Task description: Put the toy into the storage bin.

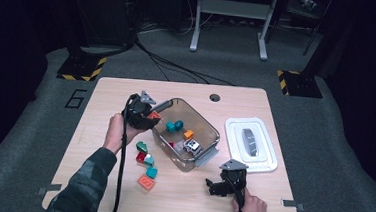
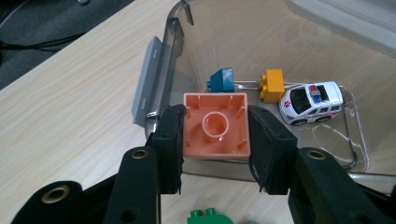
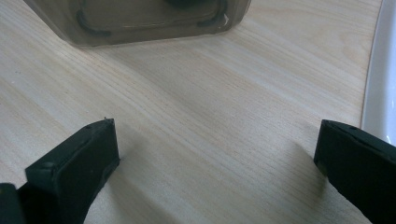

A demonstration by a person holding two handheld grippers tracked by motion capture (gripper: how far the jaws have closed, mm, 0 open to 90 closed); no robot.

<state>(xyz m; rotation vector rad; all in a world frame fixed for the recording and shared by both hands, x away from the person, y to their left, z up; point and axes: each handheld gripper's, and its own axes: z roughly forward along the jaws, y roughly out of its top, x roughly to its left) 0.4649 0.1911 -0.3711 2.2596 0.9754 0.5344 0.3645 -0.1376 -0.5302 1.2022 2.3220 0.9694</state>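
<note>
Two pads of the left gripper (image 2: 215, 140) clamp an orange building block (image 2: 215, 125) by its side walls, hollow underside facing the camera, above the near rim of the clear plastic bin (image 2: 154, 79). The bin contains a teal block (image 2: 222, 80), a yellow-orange block (image 2: 272, 85) and a toy ambulance (image 2: 312, 102). The right gripper (image 3: 217, 154) rests near the table's front edge with jaws spread wide and nothing between them.

You are working in a lab or recording studio, not a home. Your pale wooden tabletop (image 1: 126, 94) stands alone on grey carpet (image 1: 325, 125), with a number taped on the floor (image 1: 75, 98) beside it. Black-and-yellow hazard-striped bases (image 1: 81, 68) flank it, black cables (image 1: 178, 68) trail across the carpet, and a grey metal desk frame (image 1: 230, 19) stands in the dark background.
</note>
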